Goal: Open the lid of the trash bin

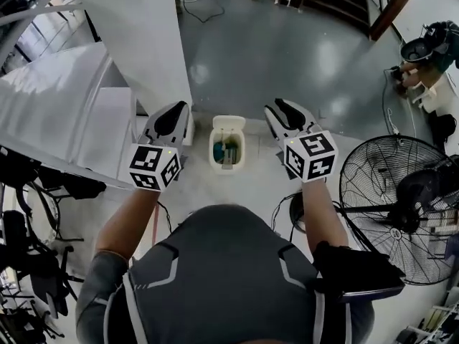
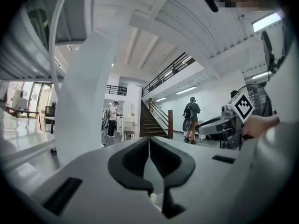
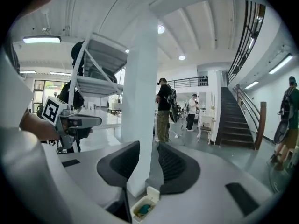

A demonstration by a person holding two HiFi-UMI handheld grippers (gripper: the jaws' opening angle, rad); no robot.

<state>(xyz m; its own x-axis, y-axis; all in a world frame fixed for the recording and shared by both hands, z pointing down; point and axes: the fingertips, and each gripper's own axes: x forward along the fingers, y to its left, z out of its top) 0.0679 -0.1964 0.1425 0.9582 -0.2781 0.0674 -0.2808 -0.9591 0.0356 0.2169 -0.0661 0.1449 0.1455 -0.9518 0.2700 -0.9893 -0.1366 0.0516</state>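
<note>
Left tongs (image 1: 171,115) pinched together, right tongs (image 1: 285,110) parted, empty — trash bin lid (image 1: 228,125) up.

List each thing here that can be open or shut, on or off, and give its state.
Trash bin, lid open, flipped back, contents showing.
Left gripper, shut, fingers together, empty.
Right gripper, open, nothing between its fingers.
Floor fan, standing upright; running or not, cannot tell.
</note>
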